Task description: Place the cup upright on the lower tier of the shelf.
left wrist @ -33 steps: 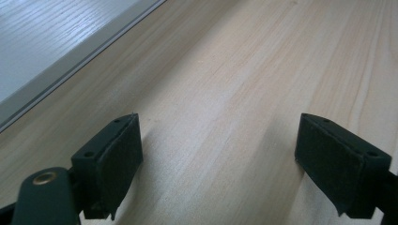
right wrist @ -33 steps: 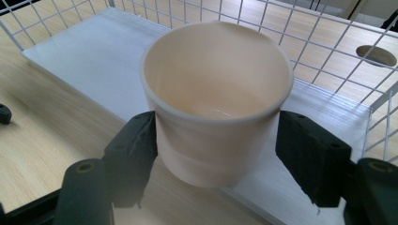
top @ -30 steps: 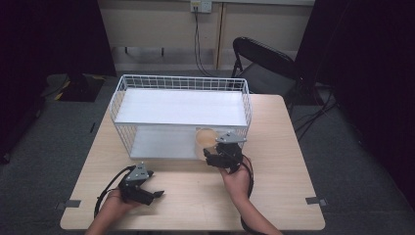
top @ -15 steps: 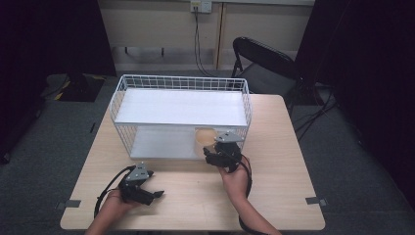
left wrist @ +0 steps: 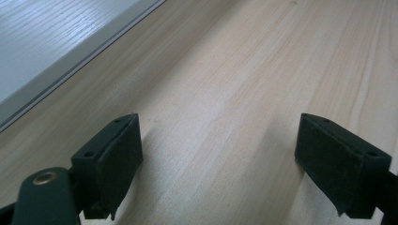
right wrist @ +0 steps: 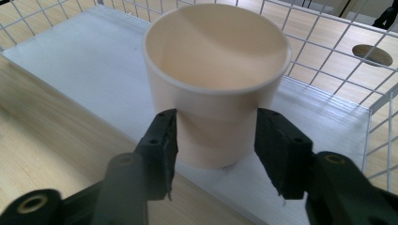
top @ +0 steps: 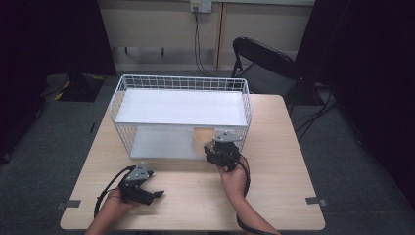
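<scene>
While the wire basket (top: 182, 105) sits mid-bench (top: 274, 186) with a white board (right wrist: 84, 70) as its floor, the near side looks open, so nothing blocks the cup (right wrist: 215, 79). Folding chair (top: 262, 63) behind the bench, well apart. Cup stands upright at the board's front edge, near the basket's right end. Right gripper (right wrist: 213, 140) jaws have just been closing, now flanking the cup's lower wall; cannot tell if the pads press yet. Left gripper (left wrist: 218, 154) released, jaws wide over bare bench.
</scene>
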Motion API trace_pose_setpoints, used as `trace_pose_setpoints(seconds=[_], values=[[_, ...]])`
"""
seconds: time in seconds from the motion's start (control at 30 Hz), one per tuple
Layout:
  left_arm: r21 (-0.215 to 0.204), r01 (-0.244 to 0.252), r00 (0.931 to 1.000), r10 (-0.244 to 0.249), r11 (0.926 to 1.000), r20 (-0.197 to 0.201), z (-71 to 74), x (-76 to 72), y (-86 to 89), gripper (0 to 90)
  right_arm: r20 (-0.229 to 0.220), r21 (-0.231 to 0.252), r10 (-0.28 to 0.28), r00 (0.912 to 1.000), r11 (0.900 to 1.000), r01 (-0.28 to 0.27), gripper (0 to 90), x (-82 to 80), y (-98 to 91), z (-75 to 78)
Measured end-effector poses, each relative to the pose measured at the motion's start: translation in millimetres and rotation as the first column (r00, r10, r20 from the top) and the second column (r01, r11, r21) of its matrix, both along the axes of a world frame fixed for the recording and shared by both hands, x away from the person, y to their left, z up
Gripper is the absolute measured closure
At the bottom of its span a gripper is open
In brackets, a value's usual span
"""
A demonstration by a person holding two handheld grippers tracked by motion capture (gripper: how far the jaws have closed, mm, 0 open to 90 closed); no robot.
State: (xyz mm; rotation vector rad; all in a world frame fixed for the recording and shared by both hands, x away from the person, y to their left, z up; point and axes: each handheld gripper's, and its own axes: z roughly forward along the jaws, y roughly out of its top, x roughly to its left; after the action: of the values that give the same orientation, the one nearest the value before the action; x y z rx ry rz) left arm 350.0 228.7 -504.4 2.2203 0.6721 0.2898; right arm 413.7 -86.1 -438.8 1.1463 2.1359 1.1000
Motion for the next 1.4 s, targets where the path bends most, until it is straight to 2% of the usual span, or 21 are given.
trace_pose_setpoints(seconds=[0.17, 0.4, 0.5, 0.67, 0.9, 1.4], values=[[0.000, 0.000, 1.0000, 0.000, 1.0000, 0.000, 0.0, 0.0, 0.0, 14.8, -0.005, 0.005, -0.001, 1.0000, 1.0000, 0.001, 58.1, 2.3, 0.3, 0.0], [0.002, 0.001, 1.0000, -0.001, 1.0000, 0.000, 0.1, 0.0, 0.1, 14.9, -0.014, 0.007, -0.002, 0.9999, 1.0000, 0.002, 57.8, 5.4, 0.4, 0.7], [0.001, 0.001, 1.0000, -0.001, 1.0000, 0.000, 0.1, 0.0, 0.1, 14.8, -0.012, 0.029, 0.004, 0.9999, 0.9996, -0.003, 42.6, 5.5, -1.8, 1.6], [0.001, 0.000, 1.0000, 0.000, 1.0000, 0.000, 0.1, 0.0, 0.0, 14.8, -0.026, 0.058, 0.042, 0.9988, 0.9975, -0.040, 27.8, 3.9, -6.5, 3.5], [0.000, 0.000, 1.0000, 0.000, 1.0000, 0.000, 0.0, 0.0, 0.0, 14.9, -0.011, 0.060, 0.073, 0.9972, 0.9956, -0.072, 18.6, -2.9, -9.2, 7.3], [0.000, 0.000, 1.0000, 0.000, 1.0000, 0.000, 0.0, 0.0, 0.0, 14.8, -0.001, 0.068, 0.128, 0.9918, 0.9895, -0.127, 14.2, -11.7, -11.0, 12.3]])
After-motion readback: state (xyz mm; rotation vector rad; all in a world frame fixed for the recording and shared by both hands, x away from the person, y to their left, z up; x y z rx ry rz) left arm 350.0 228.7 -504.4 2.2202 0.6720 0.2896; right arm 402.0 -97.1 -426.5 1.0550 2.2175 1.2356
